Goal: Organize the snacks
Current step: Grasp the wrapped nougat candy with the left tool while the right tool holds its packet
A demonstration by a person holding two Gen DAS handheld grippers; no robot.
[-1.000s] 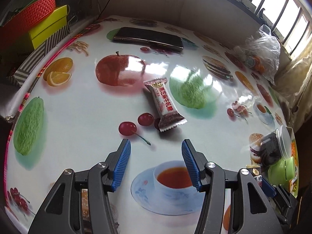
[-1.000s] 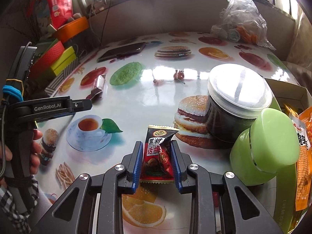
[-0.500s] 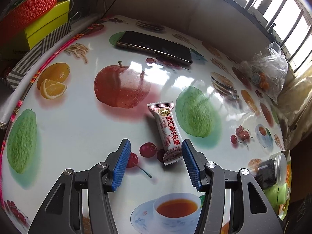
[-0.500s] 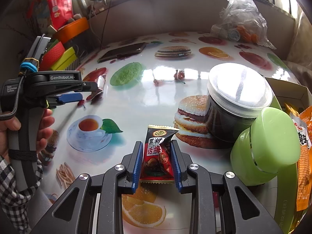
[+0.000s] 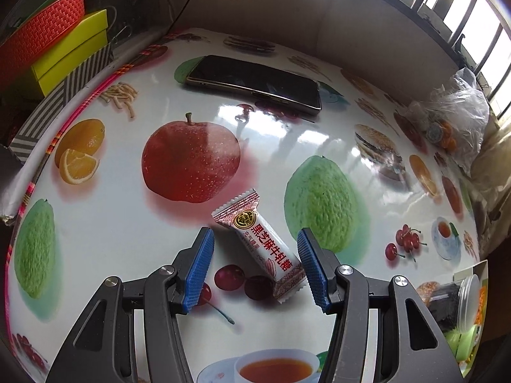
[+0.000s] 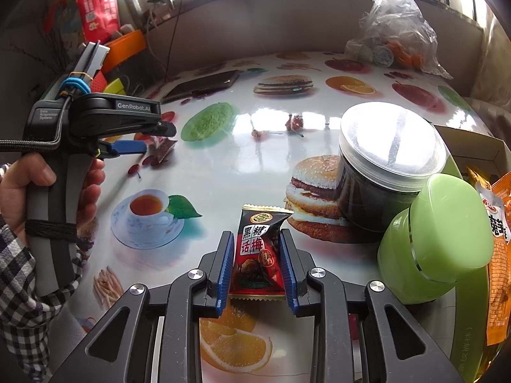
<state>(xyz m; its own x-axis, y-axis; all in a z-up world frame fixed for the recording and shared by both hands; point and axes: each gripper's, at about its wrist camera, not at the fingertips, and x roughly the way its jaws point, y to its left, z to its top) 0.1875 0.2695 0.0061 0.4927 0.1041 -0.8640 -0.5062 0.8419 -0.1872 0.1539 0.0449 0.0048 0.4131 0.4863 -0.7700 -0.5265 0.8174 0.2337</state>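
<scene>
Here, two wrapped candies on a fruit-printed table (image 5: 105, 217), one gripper on each.

The left gripper (image 5: 255, 266) stands open over the white candy (image 5: 260, 245), which lies slantwise between its blue pads without touching them, a phone (image 5: 255, 84) at twelve o'clock beyond. The right gripper (image 6: 255, 266) is clamped on the red candy (image 6: 258, 255); at two o'clock stands a lidded jar (image 6: 386, 166), with a green container (image 6: 437, 242) at three o'clock beside it.

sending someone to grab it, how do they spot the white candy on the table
Find the printed red apple on the table. Just below-right lies the white candy, between the left gripper fingers, open. It alone is a real wrapper with red lettering; the cherries beside it are print.
</scene>
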